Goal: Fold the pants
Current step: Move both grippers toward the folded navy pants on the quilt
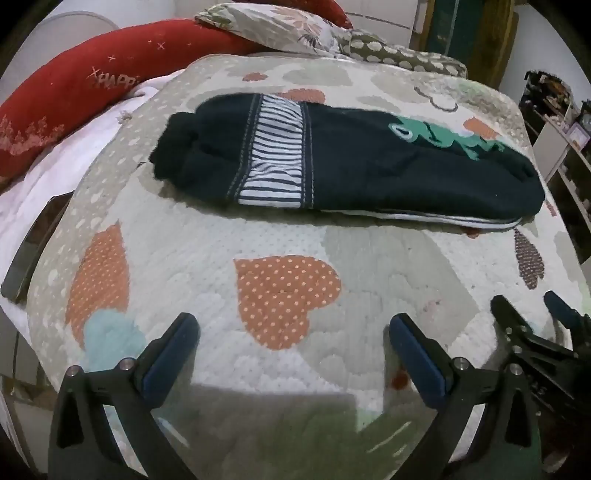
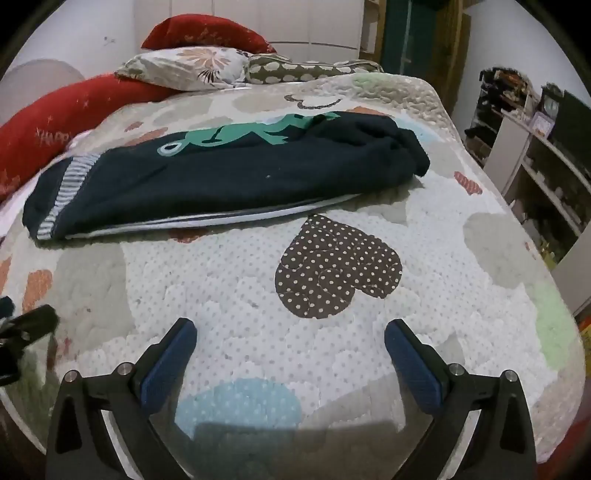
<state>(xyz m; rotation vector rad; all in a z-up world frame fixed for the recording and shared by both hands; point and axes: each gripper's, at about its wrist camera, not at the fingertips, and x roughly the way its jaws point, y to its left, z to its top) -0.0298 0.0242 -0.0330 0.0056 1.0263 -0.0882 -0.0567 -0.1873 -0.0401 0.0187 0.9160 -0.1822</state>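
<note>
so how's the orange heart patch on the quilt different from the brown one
The orange heart patch lies in front of the left hand-held gripper; the brown heart patch lies in front of the right hand-held gripper. The orange one sits clear of the pants, while the brown one's tip comes close to their near edge. Both are polka-dotted hearts stitched flat into the quilt, uncovered.

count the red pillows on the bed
2: a long red pillow along the bed's left side, and another red pillow at the head behind the floral pillow. Others may be hidden.
</note>
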